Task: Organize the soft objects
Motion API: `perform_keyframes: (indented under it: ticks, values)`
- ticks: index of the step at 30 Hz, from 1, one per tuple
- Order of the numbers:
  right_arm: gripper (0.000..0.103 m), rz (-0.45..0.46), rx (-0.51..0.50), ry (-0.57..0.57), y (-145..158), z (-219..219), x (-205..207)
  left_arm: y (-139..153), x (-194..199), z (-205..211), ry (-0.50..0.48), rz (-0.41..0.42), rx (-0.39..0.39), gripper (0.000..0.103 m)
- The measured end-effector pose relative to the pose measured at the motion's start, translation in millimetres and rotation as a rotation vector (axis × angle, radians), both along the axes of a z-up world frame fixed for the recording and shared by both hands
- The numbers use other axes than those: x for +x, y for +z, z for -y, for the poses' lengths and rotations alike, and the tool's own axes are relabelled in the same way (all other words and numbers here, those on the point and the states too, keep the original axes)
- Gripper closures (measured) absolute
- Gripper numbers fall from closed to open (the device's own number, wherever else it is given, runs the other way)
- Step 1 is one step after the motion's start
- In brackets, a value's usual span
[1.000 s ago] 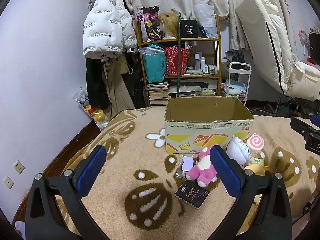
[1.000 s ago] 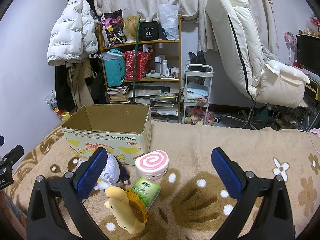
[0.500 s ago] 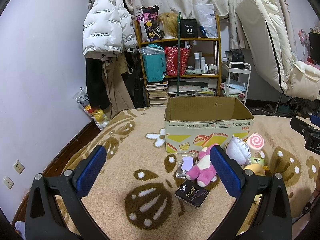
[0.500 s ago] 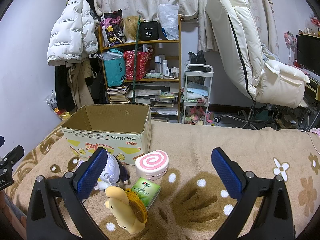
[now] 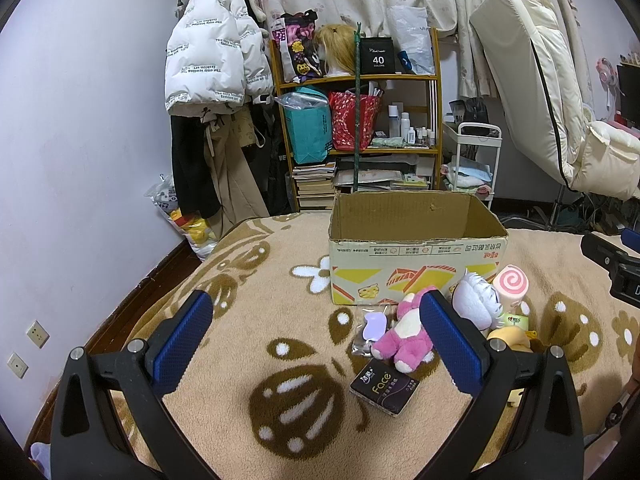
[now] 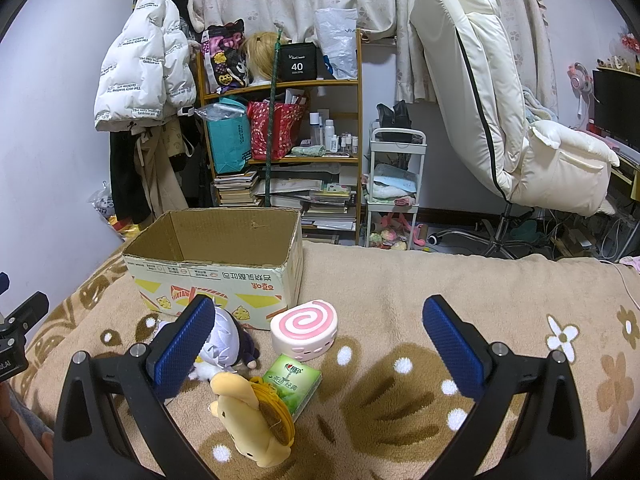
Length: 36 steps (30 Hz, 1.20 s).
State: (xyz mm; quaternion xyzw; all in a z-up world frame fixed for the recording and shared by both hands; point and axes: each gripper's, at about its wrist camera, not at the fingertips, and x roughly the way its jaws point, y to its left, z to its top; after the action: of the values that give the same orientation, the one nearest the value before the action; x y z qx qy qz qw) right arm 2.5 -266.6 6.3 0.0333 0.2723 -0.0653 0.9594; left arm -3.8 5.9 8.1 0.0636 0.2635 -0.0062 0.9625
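An open cardboard box (image 5: 416,256) (image 6: 216,272) stands on the patterned blanket. In front of it lie a pink plush (image 5: 404,336), a white-haired plush doll (image 5: 476,304) (image 6: 226,340), a pink swirl-roll squishy (image 5: 511,285) (image 6: 304,328) and a yellow plush (image 6: 252,416) (image 5: 510,338). My left gripper (image 5: 316,336) is open and empty, above the blanket left of the pink plush. My right gripper (image 6: 320,340) is open and empty, above the squishy and the yellow plush.
A black tissue pack (image 5: 384,390), a green tissue pack (image 6: 294,382) and a small bagged purple item (image 5: 372,330) lie among the toys. Behind the bed stand a cluttered shelf (image 5: 360,128), a white cart (image 6: 396,184) and a white recliner chair (image 6: 500,120).
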Motion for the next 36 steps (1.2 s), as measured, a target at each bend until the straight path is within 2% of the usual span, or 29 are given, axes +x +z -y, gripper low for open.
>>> perform_keyframes:
  ticks: [30,36]
  values:
    - [0.000,-0.002,0.002,0.000,-1.3,-0.1,1.2,-5.0,-1.6,0.6,-0.002,-0.008,0.004,0.001]
    - [0.000,-0.008,0.007,0.002,-2.2,0.5,2.4,-11.8,0.0,3.2,-0.005,-0.034,0.016,0.001]
